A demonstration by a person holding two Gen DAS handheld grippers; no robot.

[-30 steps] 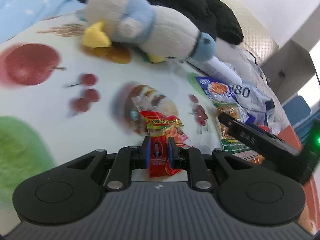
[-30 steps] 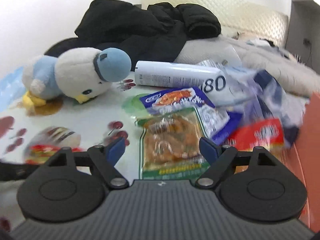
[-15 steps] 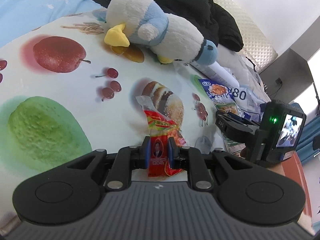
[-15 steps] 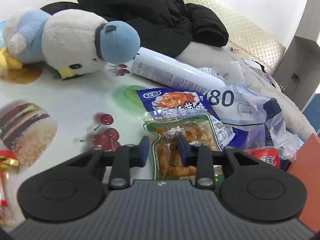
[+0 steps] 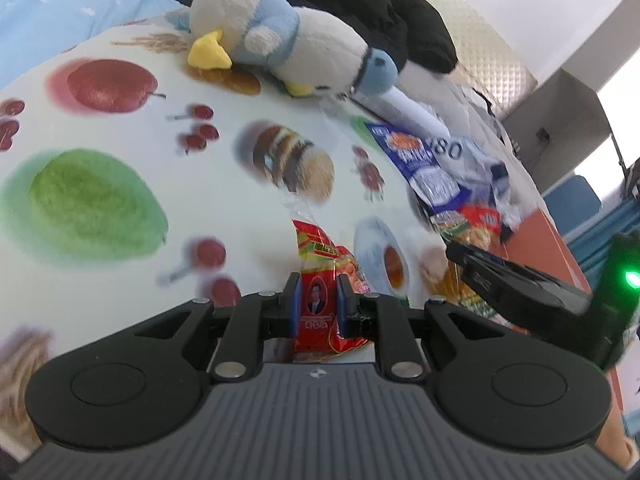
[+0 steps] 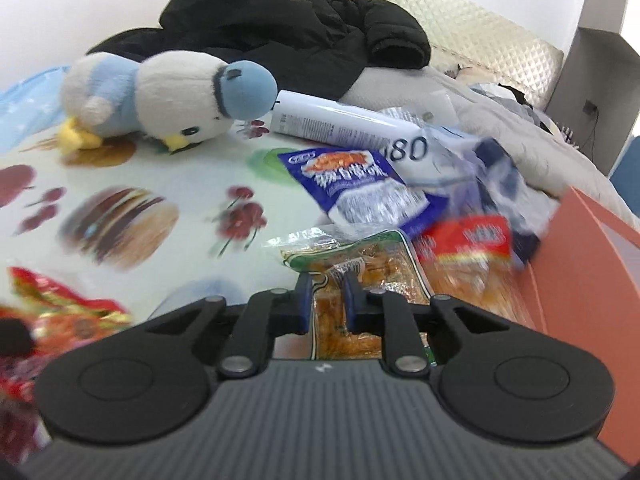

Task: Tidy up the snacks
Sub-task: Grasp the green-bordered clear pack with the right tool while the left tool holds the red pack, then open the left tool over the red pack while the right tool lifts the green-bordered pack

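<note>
Left gripper point(image 5: 317, 300): clenched on a red packet point(image 5: 322, 304), pads pressing both sides; packet's clear top edge sticks up ahead of the fingers, above the fruit-print cloth point(image 5: 96, 200). Right gripper point(image 6: 325, 300): jaws have just been closing, now pinched on a clear pack point(image 6: 352, 276) of orange-brown snack with a green top edge. Just ahead of it, a blue packet point(image 6: 356, 188) lies flat; to its right, a blurred red pack point(image 6: 468, 240), then an orange box wall point(image 6: 584, 264). Farther ahead: white tube point(image 6: 332, 124), plush bird point(image 6: 168, 96) to the left, black jacket point(image 6: 280, 24) behind. In the left view the right gripper's body shows at right, green light on.
</note>
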